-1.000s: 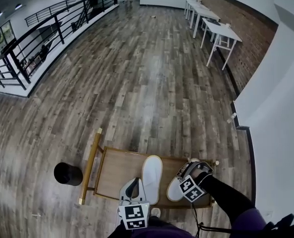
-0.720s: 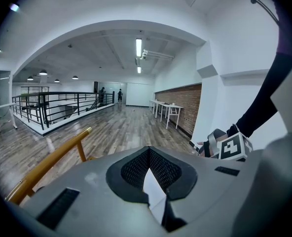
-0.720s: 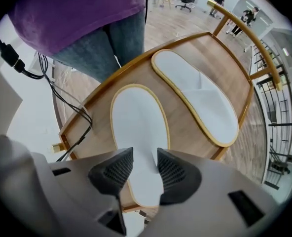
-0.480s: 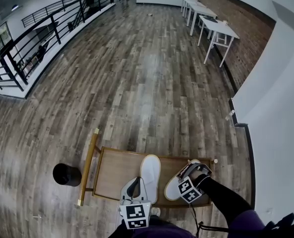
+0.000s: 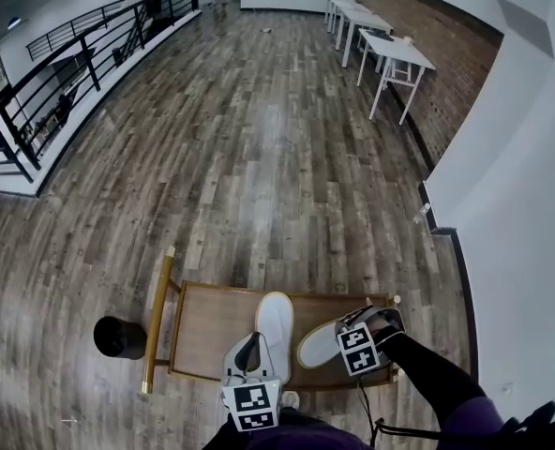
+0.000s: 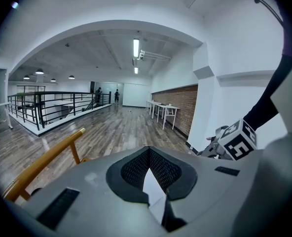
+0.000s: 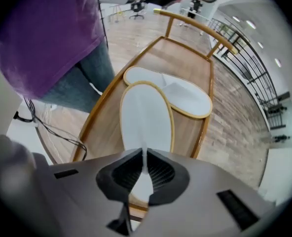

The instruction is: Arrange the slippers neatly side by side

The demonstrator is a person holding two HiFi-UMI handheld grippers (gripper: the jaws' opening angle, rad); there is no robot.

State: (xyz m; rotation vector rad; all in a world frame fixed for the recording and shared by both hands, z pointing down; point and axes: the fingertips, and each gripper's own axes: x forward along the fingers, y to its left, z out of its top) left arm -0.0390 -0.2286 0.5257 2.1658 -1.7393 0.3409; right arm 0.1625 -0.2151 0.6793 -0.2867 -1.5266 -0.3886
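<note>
The held slipper (image 7: 146,115) looks light and floppy, so it is best taken by its thin rim, where the jaws of the right gripper (image 7: 144,158) have just been closed on it. It is seen at the wooden surface (image 5: 212,331), right beside the other slipper (image 5: 274,331). The jaws of the left gripper (image 6: 147,151) are pressed together on nothing.

We note tray (image 5: 212,331): wood, smooth, satin finish. On tray, left slipper (image 5: 274,326) and right slipper (image 5: 320,345): white matt cloth, tan edging. Along tray's left edge, rail (image 5: 156,322): glossy, gold-toned. Under tray, floor (image 5: 259,157): wood-look planks, slight sheen. Above tray, right gripper (image 7: 144,154): grey matt plastic shell, black ribbed pads (image 7: 165,175).
</note>
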